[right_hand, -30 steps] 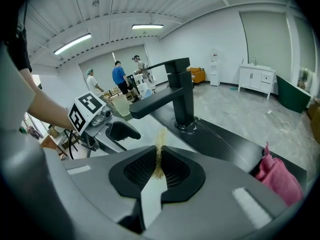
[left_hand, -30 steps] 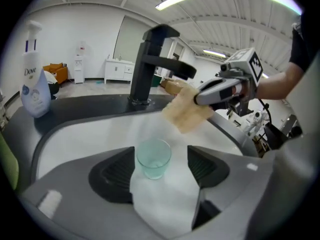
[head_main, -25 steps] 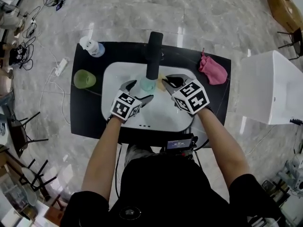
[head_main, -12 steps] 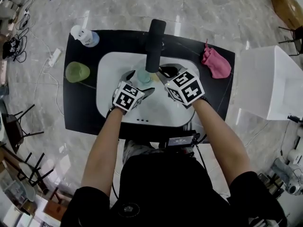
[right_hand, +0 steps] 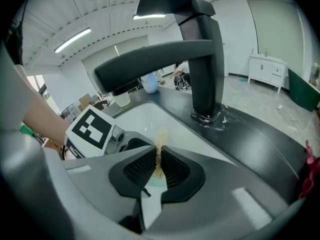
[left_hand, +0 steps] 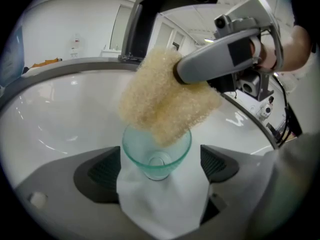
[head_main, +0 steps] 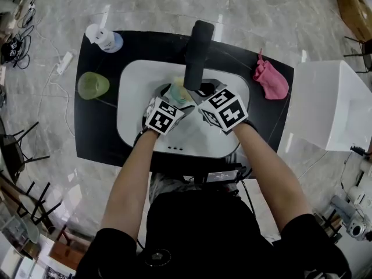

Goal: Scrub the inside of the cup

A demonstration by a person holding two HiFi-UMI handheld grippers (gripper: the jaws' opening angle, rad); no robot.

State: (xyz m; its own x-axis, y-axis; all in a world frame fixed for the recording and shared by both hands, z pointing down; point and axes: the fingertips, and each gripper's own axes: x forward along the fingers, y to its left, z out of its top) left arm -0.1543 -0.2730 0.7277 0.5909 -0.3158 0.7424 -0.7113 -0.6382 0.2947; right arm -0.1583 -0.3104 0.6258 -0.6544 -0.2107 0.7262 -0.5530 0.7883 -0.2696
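Note:
A clear green glass cup (left_hand: 157, 159) stands in the white sink (head_main: 133, 115), below the black faucet (head_main: 196, 54). My left gripper (left_hand: 160, 169) is open at full width, with the cup between its jaws. A small gap shows on each side, and the pads do not press on the glass. My right gripper (right_hand: 159, 166) is shut on a yellow sponge (left_hand: 160, 99). It holds the sponge's lower corner in the cup's mouth. In the head view the cup (head_main: 180, 96) is partly hidden under both grippers.
On the black counter a green cup (head_main: 93, 85) and a white bottle (head_main: 104, 39) stand at the left. A pink cloth (head_main: 270, 80) lies at the right. A white box (head_main: 331, 106) stands beside the counter's right end.
Both grippers have moved forward toward the faucet. The left gripper now has a jaw on each side of the cup, and the right one has brought the sponge to the cup's mouth.

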